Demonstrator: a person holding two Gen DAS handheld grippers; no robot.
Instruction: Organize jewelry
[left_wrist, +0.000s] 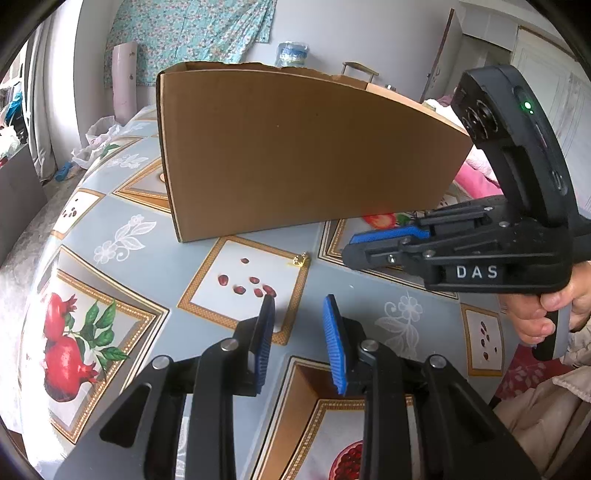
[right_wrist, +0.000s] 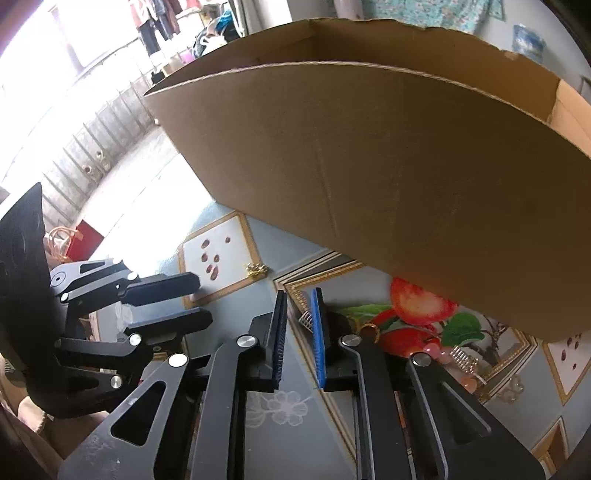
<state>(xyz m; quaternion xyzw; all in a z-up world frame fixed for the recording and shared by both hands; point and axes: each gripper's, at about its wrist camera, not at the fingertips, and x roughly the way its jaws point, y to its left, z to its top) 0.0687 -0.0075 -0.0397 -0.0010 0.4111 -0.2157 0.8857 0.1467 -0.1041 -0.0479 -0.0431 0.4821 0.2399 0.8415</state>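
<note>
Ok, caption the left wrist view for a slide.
Left gripper hovers open over the tablecloth, facing a gold trinket before a cardboard box.

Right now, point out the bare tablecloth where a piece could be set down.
Free: the tablecloth left of the gold earring, before the cardboard box. Crowded: by the right gripper, where a ring and beads lie under the box's edge.

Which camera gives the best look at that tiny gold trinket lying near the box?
The left wrist view: the gold trinket lies unobstructed on the tablecloth, ahead of the left gripper. The right wrist view shows it too, smaller and off to the side, near the cardboard box.
</note>
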